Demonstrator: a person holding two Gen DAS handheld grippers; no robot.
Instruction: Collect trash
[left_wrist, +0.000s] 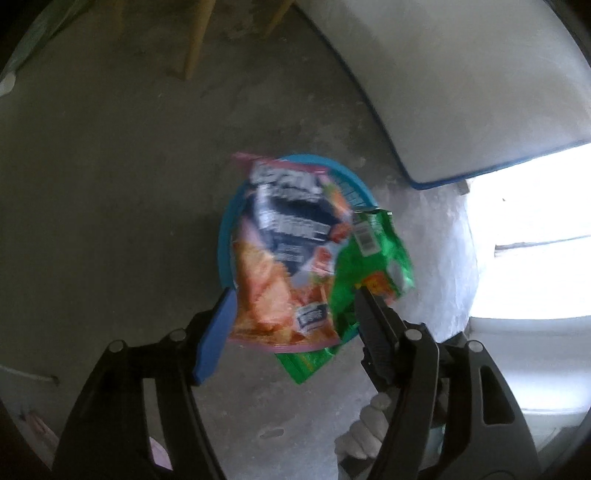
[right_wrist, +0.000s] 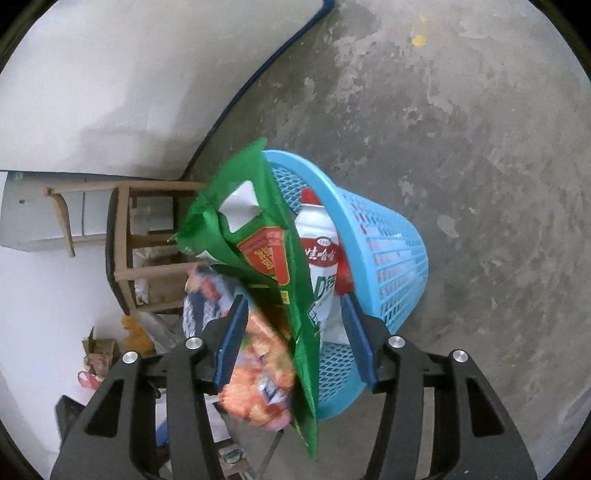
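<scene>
A blue mesh trash basket (right_wrist: 384, 254) stands on the concrete floor; in the left wrist view only its rim (left_wrist: 225, 236) shows behind the wrappers. A white bottle with a red label (right_wrist: 321, 254) lies inside it. My left gripper (left_wrist: 295, 295) is open, and an orange and navy snack bag (left_wrist: 284, 254) hangs blurred between its fingers above the basket. My right gripper (right_wrist: 293, 304) is open around a green wrapper (right_wrist: 266, 251), which also shows in the left wrist view (left_wrist: 373, 254). The orange bag (right_wrist: 258, 380) hangs beside it.
A white mattress with blue edging (left_wrist: 461, 74) lies on the floor near the basket. A wooden chair (right_wrist: 125, 236) stands by the white wall. More litter (right_wrist: 99, 354) lies near the wall. A bright doorway (left_wrist: 535, 236) is at the right.
</scene>
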